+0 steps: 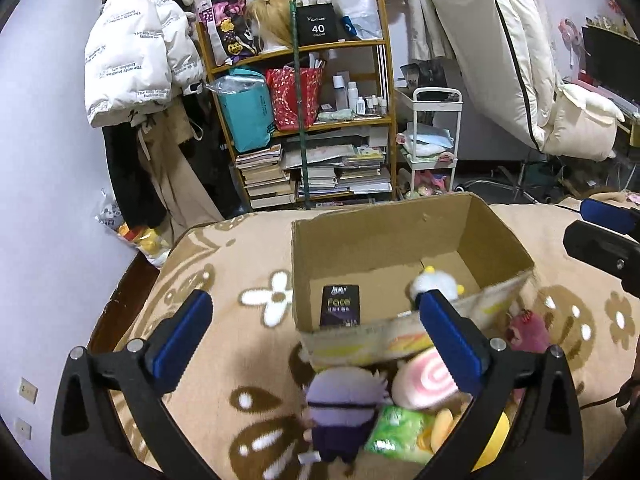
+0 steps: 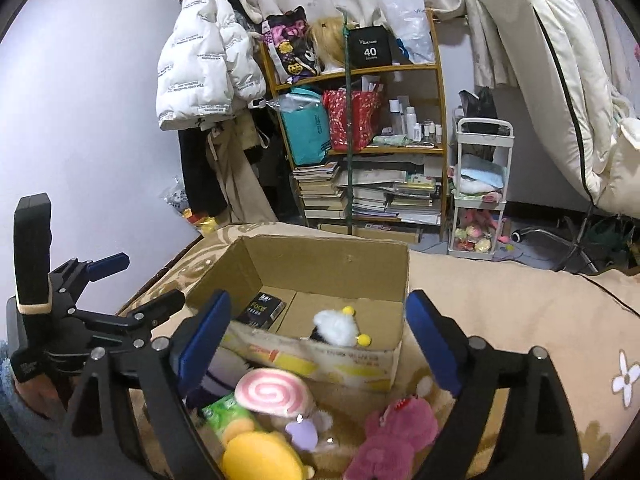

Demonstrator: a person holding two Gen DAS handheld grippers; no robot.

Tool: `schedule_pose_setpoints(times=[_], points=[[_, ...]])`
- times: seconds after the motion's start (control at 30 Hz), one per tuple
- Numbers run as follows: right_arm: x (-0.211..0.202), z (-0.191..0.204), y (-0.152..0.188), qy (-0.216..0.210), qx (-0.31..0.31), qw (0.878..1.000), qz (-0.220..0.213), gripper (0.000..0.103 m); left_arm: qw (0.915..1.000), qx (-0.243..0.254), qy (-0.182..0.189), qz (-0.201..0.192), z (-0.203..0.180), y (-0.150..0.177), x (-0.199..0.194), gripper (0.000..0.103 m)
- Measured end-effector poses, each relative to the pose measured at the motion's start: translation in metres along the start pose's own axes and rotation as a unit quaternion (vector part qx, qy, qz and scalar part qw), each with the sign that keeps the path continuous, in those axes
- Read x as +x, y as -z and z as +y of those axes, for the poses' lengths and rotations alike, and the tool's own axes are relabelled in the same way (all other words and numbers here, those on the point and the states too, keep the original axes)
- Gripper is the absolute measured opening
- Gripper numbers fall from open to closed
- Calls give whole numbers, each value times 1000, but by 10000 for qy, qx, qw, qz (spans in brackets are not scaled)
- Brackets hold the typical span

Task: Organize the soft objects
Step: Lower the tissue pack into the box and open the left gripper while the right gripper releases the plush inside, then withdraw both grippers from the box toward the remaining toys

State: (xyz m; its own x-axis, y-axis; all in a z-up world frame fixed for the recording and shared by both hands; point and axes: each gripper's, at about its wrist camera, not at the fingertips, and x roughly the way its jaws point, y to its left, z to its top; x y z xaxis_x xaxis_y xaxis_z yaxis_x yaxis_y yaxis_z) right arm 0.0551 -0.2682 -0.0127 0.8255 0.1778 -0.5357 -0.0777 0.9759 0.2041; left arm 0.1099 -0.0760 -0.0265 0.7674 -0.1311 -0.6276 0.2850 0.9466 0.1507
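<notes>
An open cardboard box (image 1: 496, 236) (image 2: 332, 260) stands on a beige flowered blanket (image 1: 208, 280). Inside lie a white plush with yellow tips (image 1: 434, 286) (image 2: 336, 326) and a black packet (image 1: 340, 306) (image 2: 262, 310). In front of the box sit a purple-haired doll (image 1: 340, 404), a pink swirl plush (image 1: 424, 380) (image 2: 272, 392), a green packet (image 1: 396, 432), a yellow plush (image 2: 260, 456) and a pink bear (image 2: 394, 436) (image 1: 528, 332). My left gripper (image 1: 316, 320) is open above the doll, holding nothing. My right gripper (image 2: 316, 328) is open above the pile, also holding nothing.
A wooden shelf (image 1: 304, 120) with books, bags and bottles stands behind the bed, with a white trolley (image 1: 432, 140) to its right and a white puffer jacket (image 1: 136, 52) hanging on the left. The left gripper's body (image 2: 80, 312) shows at the right wrist view's left edge.
</notes>
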Motion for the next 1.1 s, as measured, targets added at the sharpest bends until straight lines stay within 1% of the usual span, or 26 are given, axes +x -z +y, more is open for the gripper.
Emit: schedule_pose_setpoints(times=[0.07,0.3,0.43,0.53,0.6,0.73,0.83,1.03,1.1], points=[[-10,3,2,23,-18,10000,-40,101,10000,45,3,4,-1,5,-10,102],[-41,13,10,78,59,9999,-102,102,9999,154,19,65,-5,24,-41,102],[-56,20,16,126,29,9999,-106,102,9995,26,233,205,-3,34,-56,102],[-63,26,19,176,-29,9998,-86,102,9995,27,205,247,-2,40,-63,102],[-67,30,22,187,-35,9998,-51,102,9992,48,253,297,-2,44,-68,102],[-73,37,32,246,-51,9997,60,102,9987,168,309,370,-4,49,-73,102],[-74,43,39,266,-116,9995,136,102,9982,165,407,404,-5,50,-73,102],[-71,48,44,313,-217,9990,235,102,9964,-61,569,632,3,51,-60,102],[-67,49,47,323,-237,9988,298,102,9936,-252,734,815,9,51,-51,102]])
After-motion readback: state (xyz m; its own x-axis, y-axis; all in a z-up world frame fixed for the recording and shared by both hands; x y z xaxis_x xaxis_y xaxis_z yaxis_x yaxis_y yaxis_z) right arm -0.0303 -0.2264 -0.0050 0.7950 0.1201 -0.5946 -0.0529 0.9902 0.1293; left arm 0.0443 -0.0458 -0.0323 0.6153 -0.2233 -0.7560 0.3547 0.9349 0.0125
